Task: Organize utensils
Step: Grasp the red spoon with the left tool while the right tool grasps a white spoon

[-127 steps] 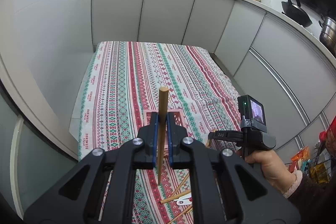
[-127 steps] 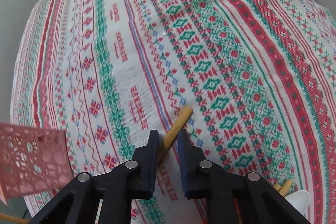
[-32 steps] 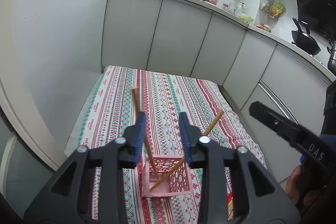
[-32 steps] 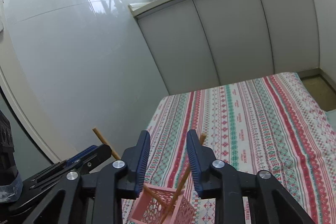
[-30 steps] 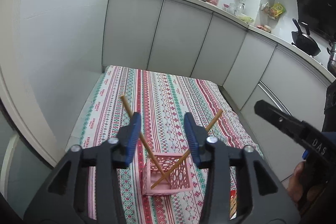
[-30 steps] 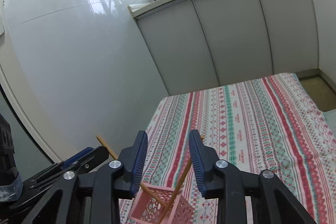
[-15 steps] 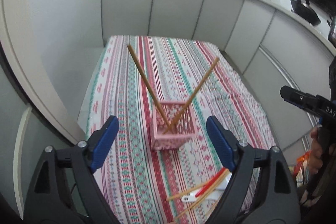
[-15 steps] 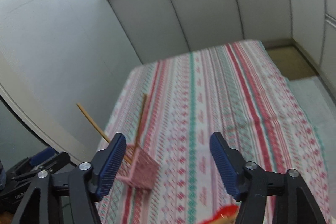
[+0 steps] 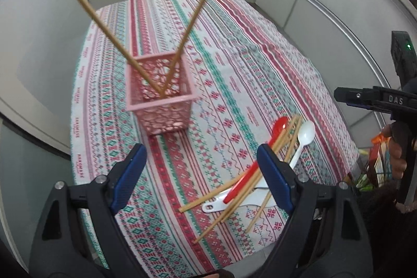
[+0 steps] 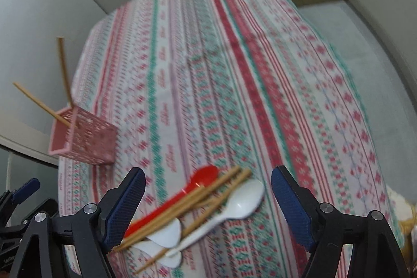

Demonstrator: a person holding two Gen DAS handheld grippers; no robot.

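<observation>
- Left wrist view: your left gripper (image 9: 202, 173) is spread wide with nothing between its blue pads (image 9: 129, 175), held above the tablecloth (image 9: 234, 64).
- Ahead of it a pink basket (image 9: 163, 108) stands upright on the cloth, well apart from the pads.
- Two chopsticks (image 9: 166, 54) stand in the basket, crossing near its bottom and leaning apart in a V, one to the left, one to the right.
- To the lower right lies the pile (image 9: 260, 168): loose chopsticks across a red spoon (image 9: 263, 155) and a white spoon (image 9: 303, 142), with another white handle beneath; your right pad overlaps its edge in the frame.
- At the right edge your right gripper (image 9: 341, 94) shows side-on, its handle in your hand (image 9: 396, 153); its spread cannot be read here.
- Right wrist view (blurred): your right gripper (image 10: 208, 196) is also spread wide and holds nothing.
- The pile (image 10: 198, 210) lies on the cloth between its fingers: chopsticks over the red spoon (image 10: 187, 192), white spoon (image 10: 234, 205) just beside.
- The basket (image 10: 83, 140), tilted in this frame, sits far left with both chopsticks (image 10: 63, 69) sticking out.
- Your left gripper (image 10: 23, 194) shows at the lower left corner.
</observation>
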